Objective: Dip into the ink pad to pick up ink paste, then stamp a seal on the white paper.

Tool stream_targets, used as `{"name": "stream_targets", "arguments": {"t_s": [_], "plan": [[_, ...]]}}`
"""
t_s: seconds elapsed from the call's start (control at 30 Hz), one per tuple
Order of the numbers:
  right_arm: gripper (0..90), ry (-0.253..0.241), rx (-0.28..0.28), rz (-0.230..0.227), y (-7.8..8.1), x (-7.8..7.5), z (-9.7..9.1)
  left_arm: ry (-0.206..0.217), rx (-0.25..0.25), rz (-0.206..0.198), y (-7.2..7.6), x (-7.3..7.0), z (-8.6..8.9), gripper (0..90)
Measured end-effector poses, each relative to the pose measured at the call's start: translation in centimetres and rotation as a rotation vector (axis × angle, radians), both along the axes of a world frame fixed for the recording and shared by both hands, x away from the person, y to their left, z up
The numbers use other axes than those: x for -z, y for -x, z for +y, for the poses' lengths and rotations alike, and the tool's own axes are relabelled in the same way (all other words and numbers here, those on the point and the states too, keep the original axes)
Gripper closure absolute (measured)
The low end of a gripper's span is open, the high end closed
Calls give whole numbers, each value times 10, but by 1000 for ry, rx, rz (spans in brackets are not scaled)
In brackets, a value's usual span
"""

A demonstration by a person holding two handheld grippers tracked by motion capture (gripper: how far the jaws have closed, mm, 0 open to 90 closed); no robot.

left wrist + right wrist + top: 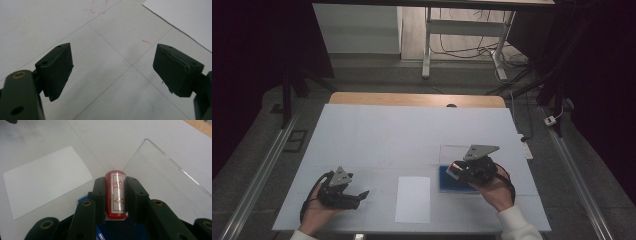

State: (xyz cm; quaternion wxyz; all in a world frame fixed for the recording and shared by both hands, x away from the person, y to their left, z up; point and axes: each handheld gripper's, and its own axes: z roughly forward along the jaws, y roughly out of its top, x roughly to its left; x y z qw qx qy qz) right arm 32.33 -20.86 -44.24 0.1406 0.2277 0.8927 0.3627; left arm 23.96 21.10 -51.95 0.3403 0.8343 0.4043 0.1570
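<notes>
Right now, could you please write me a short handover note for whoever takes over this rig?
Right gripper: jaws shut on the red stamp, a red cylinder with a white label in red characters, held above the blue ink pad.
Left gripper: jaws open, holding nothing, low over the table to the left of the white paper.
Clear lid: lies flat beside the pad.
Done: stamp picked up, lid off.
Left, as it looks: no mark on the paper yet, so probably ink the stamp, press it on the paper, then put it back.
</notes>
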Motion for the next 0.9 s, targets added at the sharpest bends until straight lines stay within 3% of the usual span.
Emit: {"name": "stream_targets", "arguments": {"t_s": [0.9], "plan": [[704,-33,-106,-1,14,0,30,1,-1,3,-1,1,0,168]]}}
